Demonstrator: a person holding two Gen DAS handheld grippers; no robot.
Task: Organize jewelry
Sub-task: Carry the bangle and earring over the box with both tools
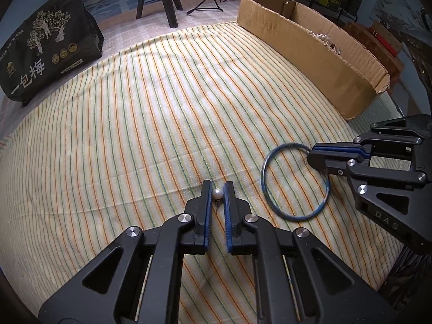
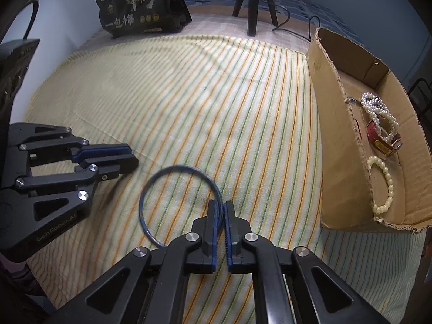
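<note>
My left gripper (image 1: 217,189) is shut on a small white pearl earring (image 1: 217,193), its pin hanging below, just above the striped cloth. My right gripper (image 2: 220,207) is shut on the rim of a thin blue bangle (image 2: 151,186), which hangs tilted over the cloth; the bangle also shows in the left wrist view (image 1: 270,189), with the right gripper (image 1: 310,158) at its upper right. The left gripper (image 2: 129,154) shows in the right wrist view, to the left of the bangle. A cardboard box (image 2: 337,145) at the right holds a white pearl necklace (image 2: 378,110), a cream bead bracelet (image 2: 388,186) and a red strap piece (image 2: 375,137).
The striped cloth (image 1: 135,124) covers the table. A black printed bag (image 1: 46,54) stands at the far left. Black tripod legs (image 1: 167,2) and a cable stand at the back. The cardboard box (image 1: 310,54) runs along the far right edge.
</note>
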